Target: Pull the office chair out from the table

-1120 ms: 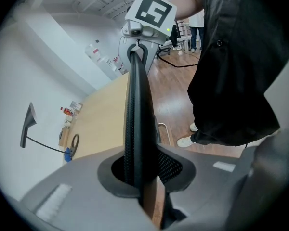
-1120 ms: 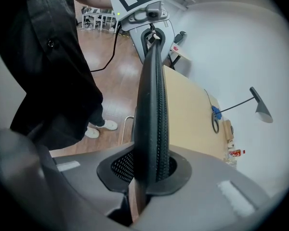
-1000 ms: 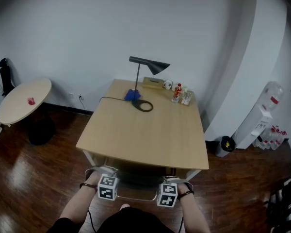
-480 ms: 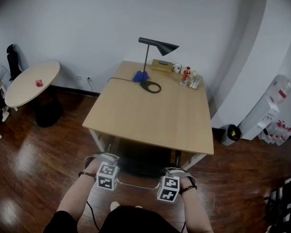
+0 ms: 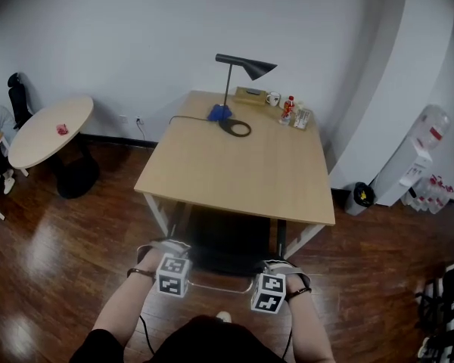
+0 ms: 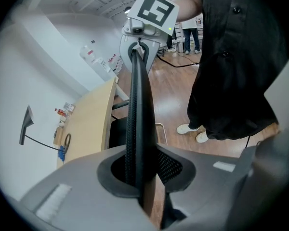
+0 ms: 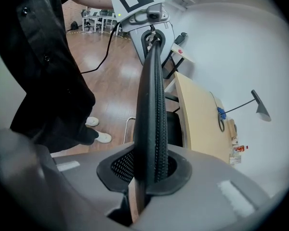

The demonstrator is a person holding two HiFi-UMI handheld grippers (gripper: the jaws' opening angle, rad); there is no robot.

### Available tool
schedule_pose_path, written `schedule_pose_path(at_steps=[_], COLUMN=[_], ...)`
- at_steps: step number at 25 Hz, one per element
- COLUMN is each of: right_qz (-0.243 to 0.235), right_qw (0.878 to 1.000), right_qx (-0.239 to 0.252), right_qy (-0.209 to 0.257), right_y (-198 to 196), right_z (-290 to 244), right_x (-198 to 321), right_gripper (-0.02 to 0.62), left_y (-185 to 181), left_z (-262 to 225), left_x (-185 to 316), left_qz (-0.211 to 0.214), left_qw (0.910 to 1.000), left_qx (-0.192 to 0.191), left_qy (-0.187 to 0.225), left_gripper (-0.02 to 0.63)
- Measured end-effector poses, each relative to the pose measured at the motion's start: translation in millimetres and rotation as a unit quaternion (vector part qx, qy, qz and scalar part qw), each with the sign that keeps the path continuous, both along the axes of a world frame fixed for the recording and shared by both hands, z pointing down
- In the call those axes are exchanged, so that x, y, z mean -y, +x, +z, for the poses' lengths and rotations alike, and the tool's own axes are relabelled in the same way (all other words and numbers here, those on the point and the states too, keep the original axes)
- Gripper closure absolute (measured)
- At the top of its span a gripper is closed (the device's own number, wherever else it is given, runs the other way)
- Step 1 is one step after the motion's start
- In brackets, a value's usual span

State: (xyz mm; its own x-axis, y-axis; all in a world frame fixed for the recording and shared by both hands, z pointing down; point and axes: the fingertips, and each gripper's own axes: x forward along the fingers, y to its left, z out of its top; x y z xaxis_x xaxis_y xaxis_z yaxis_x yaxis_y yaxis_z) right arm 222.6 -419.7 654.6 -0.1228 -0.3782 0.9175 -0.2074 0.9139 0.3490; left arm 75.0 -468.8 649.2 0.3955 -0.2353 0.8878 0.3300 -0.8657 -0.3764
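The black office chair [image 5: 224,249] stands at the near edge of the wooden table [image 5: 234,165], its seat partly under the tabletop. Its mesh backrest top runs between my two grippers. My left gripper [image 5: 172,276] is shut on the backrest's left end, my right gripper [image 5: 268,292] on its right end. In the left gripper view the black backrest rim [image 6: 137,105] rises out of my shut left gripper [image 6: 142,177] toward the right gripper [image 6: 149,18]. In the right gripper view the backrest rim [image 7: 151,95] sits in my right gripper [image 7: 147,172].
A desk lamp [image 5: 242,66], bottles and a cup [image 5: 287,110] stand at the table's far end. A round table [image 5: 49,131] is at the left. A water dispenser [image 5: 420,157] and a bin [image 5: 359,197] are at the right. Dark wood floor [image 5: 68,240] surrounds the table.
Both grippers moved back toward the person with the backrest in them. The chair has come further out from under the table, and the table now lies farther off.
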Motion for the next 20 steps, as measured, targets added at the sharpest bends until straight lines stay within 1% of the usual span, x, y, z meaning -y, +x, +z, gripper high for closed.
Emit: schedule_pose_path(at_steps=[7, 10, 20], right_qz=[0.011, 0.018, 0.027], right_qw=[1.0, 1.0, 0.999], right_qx=[-0.001, 0.002, 0.004], right_qy=[-0.003, -0.011, -0.019], right_y=[-6.7, -10.2, -22.4], right_z=[1.1, 0.5, 2.8], right_x=[-30.8, -43.5, -90.2], right_gripper=[0.532, 0.531, 0.525], left_y=[-7.4, -10.6, -23.2], left_z=[1.2, -0.5, 2.0], left_x=[-33.3, -44.7, -91.4], left_qz=[0.006, 0.006, 0.011], left_qw=[1.0, 1.0, 0.9999], left_qx=[-0.002, -0.001, 0.0], left_qy=[-0.003, -0.006, -0.003], left_gripper=[0.531, 0.531, 0.531])
